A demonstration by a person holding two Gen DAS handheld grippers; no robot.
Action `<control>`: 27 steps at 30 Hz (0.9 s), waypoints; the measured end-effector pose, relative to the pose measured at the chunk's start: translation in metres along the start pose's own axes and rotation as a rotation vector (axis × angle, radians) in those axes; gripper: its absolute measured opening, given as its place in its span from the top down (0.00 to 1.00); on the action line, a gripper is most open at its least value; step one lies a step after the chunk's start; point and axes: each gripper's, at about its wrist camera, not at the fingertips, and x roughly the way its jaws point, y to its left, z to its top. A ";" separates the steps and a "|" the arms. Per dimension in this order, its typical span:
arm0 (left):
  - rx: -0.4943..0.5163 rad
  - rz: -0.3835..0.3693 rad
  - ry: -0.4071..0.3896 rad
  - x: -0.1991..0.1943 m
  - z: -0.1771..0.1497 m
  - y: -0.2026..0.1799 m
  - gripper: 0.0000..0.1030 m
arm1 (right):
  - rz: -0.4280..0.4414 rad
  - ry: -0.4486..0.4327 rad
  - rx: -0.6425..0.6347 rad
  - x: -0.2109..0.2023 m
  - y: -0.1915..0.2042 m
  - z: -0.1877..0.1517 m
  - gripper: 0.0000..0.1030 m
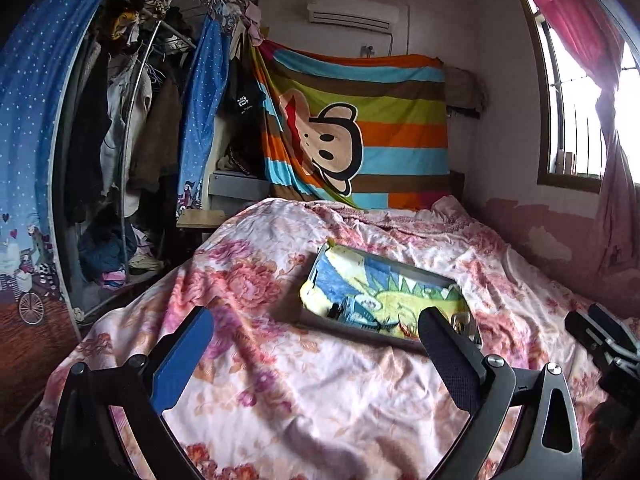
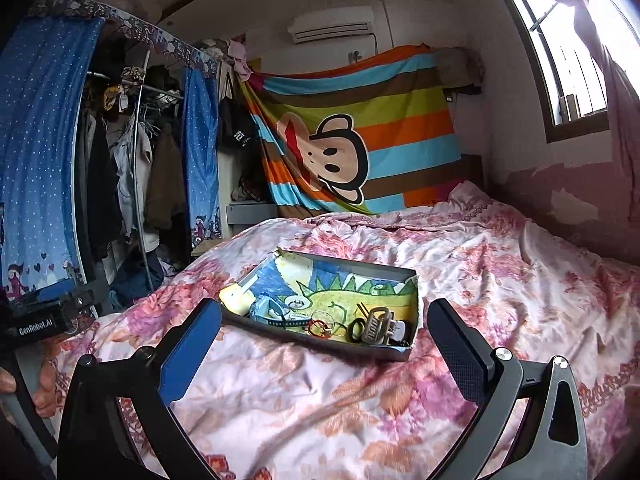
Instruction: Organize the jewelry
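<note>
A shallow grey box [image 2: 394,354] with a dinosaur drawing inside lies on the floral bedspread; the same box [image 1: 340,322] shows in the left wrist view. Its near end holds a beige hair claw [image 2: 376,325], a red ring-shaped band [image 2: 318,326], dark hair ties [image 2: 357,328] and a pale blue item [image 2: 264,308]. My right gripper [image 2: 325,346] hovers open just in front of the box, nothing between its fingers. My left gripper [image 1: 316,344] is open too, low over the bedspread, left of and nearer than the box. Its right finger [image 1: 448,360] hides the box's near right corner.
The pink floral bedspread [image 2: 500,280] covers the whole bed. An open wardrobe [image 1: 120,152] with hanging clothes stands at the left, a striped monkey blanket [image 2: 360,140] hangs on the back wall, a window [image 1: 580,100] is at the right. A hand [image 2: 44,388] holds the left device.
</note>
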 end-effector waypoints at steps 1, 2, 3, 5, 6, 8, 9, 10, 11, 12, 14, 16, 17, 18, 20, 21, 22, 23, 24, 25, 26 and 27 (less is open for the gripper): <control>0.008 0.002 0.003 -0.002 -0.002 -0.001 0.00 | 0.000 -0.001 0.000 -0.002 0.001 0.000 0.02; 0.019 0.005 0.006 -0.005 -0.005 -0.002 0.00 | -0.002 -0.003 0.000 -0.005 0.000 -0.001 0.02; 0.026 0.005 0.008 -0.007 -0.007 -0.003 0.00 | -0.005 -0.005 0.000 -0.008 0.000 -0.003 0.02; 0.041 0.006 0.008 -0.012 -0.010 -0.005 0.00 | -0.004 -0.008 -0.004 -0.014 0.001 -0.004 0.02; 0.049 0.008 0.007 -0.015 -0.011 -0.008 0.00 | -0.004 -0.009 -0.009 -0.016 0.003 -0.005 0.02; 0.066 0.011 0.007 -0.019 -0.014 -0.009 0.00 | -0.003 -0.007 -0.018 -0.021 0.004 -0.006 0.02; 0.073 0.014 0.009 -0.021 -0.016 -0.010 0.00 | -0.001 -0.004 -0.020 -0.022 0.005 -0.007 0.02; 0.079 0.016 0.012 -0.024 -0.018 -0.011 0.00 | 0.001 0.000 -0.020 -0.024 0.005 -0.008 0.02; 0.082 0.016 0.015 -0.025 -0.020 -0.011 0.00 | 0.003 0.008 -0.017 -0.025 0.005 -0.011 0.02; 0.087 0.020 0.020 -0.027 -0.022 -0.011 0.00 | 0.005 0.015 -0.016 -0.026 0.006 -0.012 0.02; 0.092 0.025 0.026 -0.030 -0.025 -0.011 0.00 | 0.003 0.033 -0.019 -0.026 0.006 -0.017 0.02; 0.099 0.038 0.041 -0.033 -0.031 -0.010 0.00 | -0.001 0.050 -0.020 -0.024 0.006 -0.022 0.02; 0.100 0.040 0.048 -0.034 -0.033 -0.010 0.00 | -0.004 0.062 -0.017 -0.022 0.006 -0.025 0.02; 0.102 0.041 0.053 -0.035 -0.035 -0.010 0.00 | -0.008 0.073 -0.015 -0.019 0.006 -0.028 0.02; 0.109 0.053 0.063 -0.035 -0.039 -0.009 0.00 | -0.010 0.093 -0.011 -0.014 0.006 -0.033 0.02; 0.111 0.056 0.066 -0.034 -0.038 -0.008 0.00 | -0.010 0.106 -0.009 -0.011 0.006 -0.036 0.02; 0.114 0.061 0.070 -0.033 -0.039 -0.007 0.00 | -0.009 0.115 -0.008 -0.009 0.006 -0.038 0.02; 0.115 0.066 0.073 -0.032 -0.040 -0.007 0.00 | -0.010 0.123 -0.007 -0.007 0.007 -0.041 0.02; 0.116 0.072 0.079 -0.030 -0.041 -0.005 0.00 | -0.012 0.134 -0.006 -0.005 0.007 -0.044 0.02; 0.116 0.075 0.083 -0.029 -0.043 -0.004 0.00 | -0.012 0.140 -0.004 -0.003 0.006 -0.045 0.02; 0.116 0.077 0.089 -0.028 -0.044 -0.003 0.00 | -0.010 0.151 -0.002 0.000 0.007 -0.048 0.02; 0.116 0.081 0.096 -0.026 -0.045 -0.002 0.00 | -0.009 0.163 -0.001 0.003 0.008 -0.050 0.02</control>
